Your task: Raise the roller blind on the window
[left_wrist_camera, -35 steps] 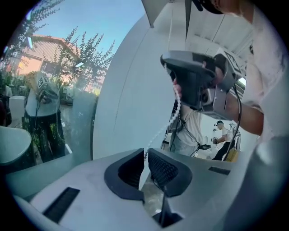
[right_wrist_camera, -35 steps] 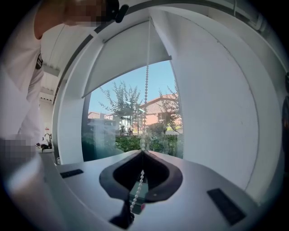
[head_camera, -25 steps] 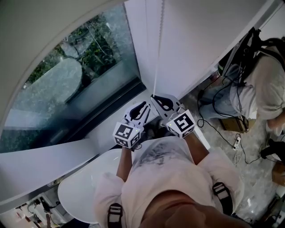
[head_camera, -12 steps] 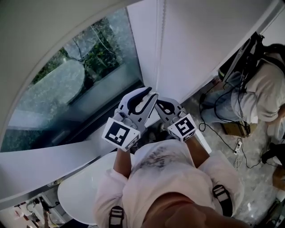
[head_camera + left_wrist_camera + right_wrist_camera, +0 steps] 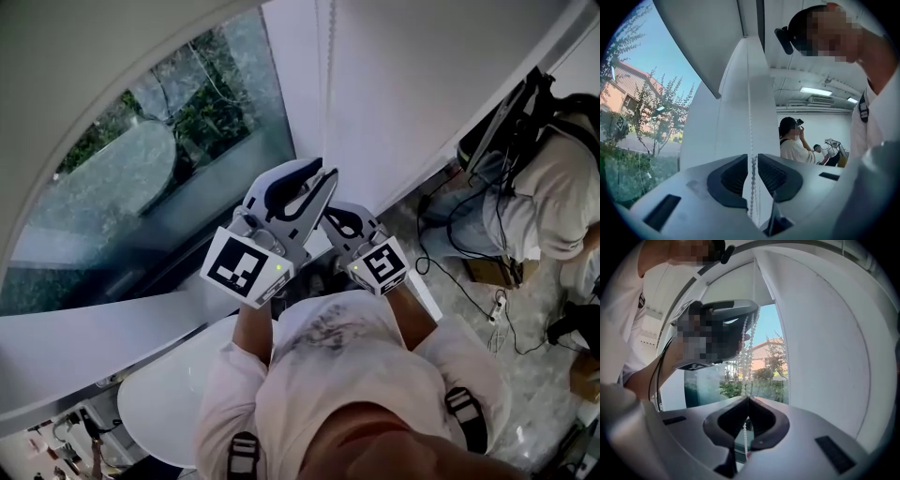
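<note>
My right gripper is pinched tight on the bead chain. My left gripper, higher up, has its jaws slightly parted, the chain running loose between the pads. The chain climbs toward twelve o'clock. The roller blind hangs at ten o'clock, over the window glass.
</note>
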A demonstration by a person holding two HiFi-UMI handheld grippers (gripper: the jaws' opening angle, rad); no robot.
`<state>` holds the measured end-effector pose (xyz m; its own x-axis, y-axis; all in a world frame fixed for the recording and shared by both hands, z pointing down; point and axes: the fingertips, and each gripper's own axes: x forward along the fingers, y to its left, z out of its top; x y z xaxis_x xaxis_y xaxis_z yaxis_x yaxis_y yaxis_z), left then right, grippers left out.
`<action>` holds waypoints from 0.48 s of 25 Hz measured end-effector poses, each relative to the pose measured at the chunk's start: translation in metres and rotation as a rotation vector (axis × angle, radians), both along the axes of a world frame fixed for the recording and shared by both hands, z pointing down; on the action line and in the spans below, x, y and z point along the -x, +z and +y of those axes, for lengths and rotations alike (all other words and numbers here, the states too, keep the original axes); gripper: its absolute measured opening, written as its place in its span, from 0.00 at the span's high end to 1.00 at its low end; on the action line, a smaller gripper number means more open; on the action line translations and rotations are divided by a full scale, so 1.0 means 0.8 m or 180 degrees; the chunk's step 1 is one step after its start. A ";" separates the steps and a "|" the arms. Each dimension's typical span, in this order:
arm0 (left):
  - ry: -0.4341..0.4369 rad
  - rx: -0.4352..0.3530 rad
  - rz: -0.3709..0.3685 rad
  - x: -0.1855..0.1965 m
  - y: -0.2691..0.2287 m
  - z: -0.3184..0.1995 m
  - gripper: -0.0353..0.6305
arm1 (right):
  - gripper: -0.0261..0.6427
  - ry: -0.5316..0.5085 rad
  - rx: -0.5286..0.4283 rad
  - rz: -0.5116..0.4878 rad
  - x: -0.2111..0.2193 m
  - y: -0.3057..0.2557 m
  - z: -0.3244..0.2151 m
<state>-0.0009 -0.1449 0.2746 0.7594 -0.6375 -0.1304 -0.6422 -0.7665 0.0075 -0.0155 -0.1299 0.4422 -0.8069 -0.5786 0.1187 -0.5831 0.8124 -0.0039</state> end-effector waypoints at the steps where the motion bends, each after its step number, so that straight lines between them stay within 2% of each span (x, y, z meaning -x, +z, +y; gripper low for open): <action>1: 0.0004 -0.0019 0.0061 0.000 -0.006 -0.001 0.84 | 0.87 -0.0008 0.0000 0.0005 0.001 0.000 0.001; 4: -0.0001 -0.0094 0.0165 -0.003 -0.029 -0.004 0.87 | 0.87 -0.0043 -0.0027 -0.0005 0.000 -0.002 0.001; 6: -0.0030 -0.0123 0.0115 -0.003 -0.034 -0.008 0.91 | 0.87 -0.0055 0.0004 0.0001 0.001 0.001 0.000; 12: -0.0143 -0.0116 0.0061 -0.001 -0.028 -0.011 0.92 | 0.87 -0.0063 0.0053 -0.0025 0.004 0.004 -0.004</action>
